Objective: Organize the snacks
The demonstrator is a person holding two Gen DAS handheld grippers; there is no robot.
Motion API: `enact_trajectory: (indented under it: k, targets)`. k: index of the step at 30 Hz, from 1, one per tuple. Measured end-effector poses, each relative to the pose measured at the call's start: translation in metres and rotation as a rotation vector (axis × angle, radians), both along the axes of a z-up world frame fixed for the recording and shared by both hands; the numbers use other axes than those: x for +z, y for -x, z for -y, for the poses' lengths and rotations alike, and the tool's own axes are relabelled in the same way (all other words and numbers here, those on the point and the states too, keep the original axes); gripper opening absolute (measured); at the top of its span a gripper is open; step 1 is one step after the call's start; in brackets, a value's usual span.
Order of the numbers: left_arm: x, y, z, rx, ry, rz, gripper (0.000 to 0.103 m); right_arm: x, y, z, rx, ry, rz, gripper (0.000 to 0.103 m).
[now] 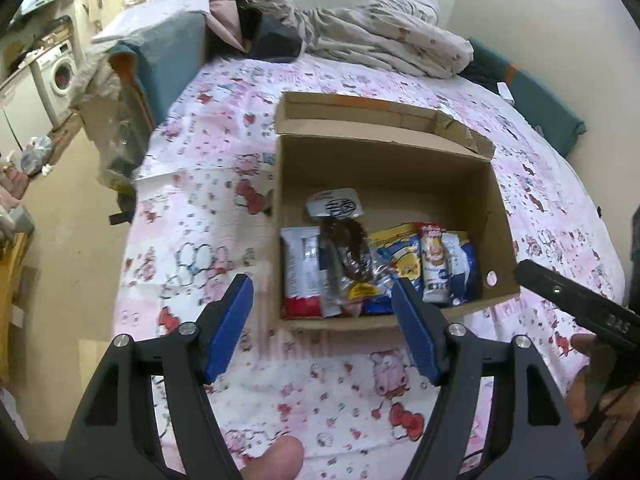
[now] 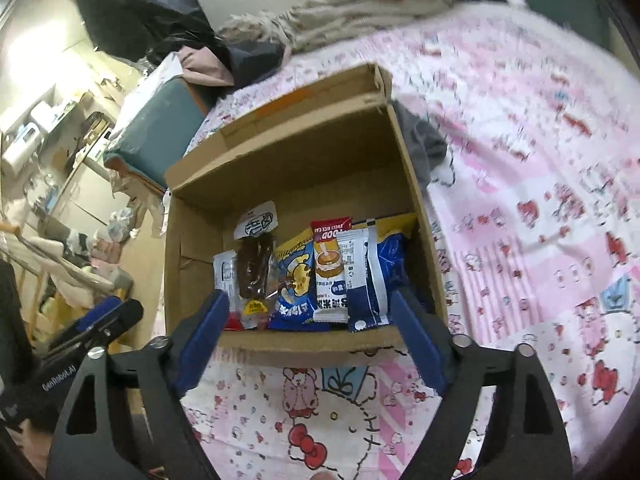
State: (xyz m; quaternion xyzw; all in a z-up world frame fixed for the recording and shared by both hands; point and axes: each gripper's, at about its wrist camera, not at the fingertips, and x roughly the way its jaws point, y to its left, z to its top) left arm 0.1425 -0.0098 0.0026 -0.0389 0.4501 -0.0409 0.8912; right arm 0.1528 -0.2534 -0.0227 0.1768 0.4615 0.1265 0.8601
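Bedsheet (image 1: 320, 400), pink and cartoon-printed, fills the nearest ground under both tools. The left gripper (image 1: 322, 300) hangs over it with blue pads spread wide and nothing between them; the right gripper (image 2: 308, 320) is likewise parted and empty. No earlier view is at hand, so only that open, unloaded state can be told. Both point steeply downward toward the near wall of the cardboard box (image 1: 400, 322), which sits on the bed just beyond the fingertips. Inside it the snacks (image 2: 320, 272) stand in a row against that near wall: a white-and-red pack (image 1: 302, 272), a dark chocolate bar (image 2: 254, 268), a yellow-and-blue bag (image 2: 296, 276), a rice-cake packet (image 2: 328, 272) and a blue-and-white sachet (image 2: 366, 280), side by side and overlapping, probably so that each label shows and the back of the box stays free. With both tools empty, the packing looks well advanced. Further off lie a crumpled quilt (image 1: 380, 28) and, past the bed's edge, a washing machine (image 1: 60, 72).
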Motion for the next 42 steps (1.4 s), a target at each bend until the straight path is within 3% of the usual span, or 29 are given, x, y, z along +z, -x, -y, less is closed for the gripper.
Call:
enact_trajectory:
  k: [2,4,6,9,15,19,42]
  targets:
    - [0.001,0.011,-0.005,0.009,-0.013,0.014,0.069,0.007,0.015,-0.006,0.001,0.049,0.039,0.093]
    - [0.001,0.025,-0.012,0.040,-0.006,0.029,0.079,0.014,0.030,-0.015,0.009,0.110,0.090,0.096]
    - [0.003,0.038,-0.016,0.056,0.008,0.044,0.097,0.020,0.045,-0.023,0.024,0.149,0.133,0.099]
    - [0.007,0.055,-0.015,0.057,-0.027,0.086,0.102,0.026,0.066,-0.030,0.021,0.215,0.193,0.101]
    - [0.007,0.074,-0.009,0.056,-0.093,0.200,0.103,0.022,0.084,-0.037,-0.007,0.292,0.240,0.103]
    - [0.000,0.066,-0.008,0.050,-0.048,0.164,0.103,0.017,0.082,-0.047,-0.014,0.330,0.252,0.103]
    - [-0.005,0.066,-0.011,0.053,-0.049,0.138,0.103,0.017,0.079,-0.045,-0.059,0.343,0.247,0.103]
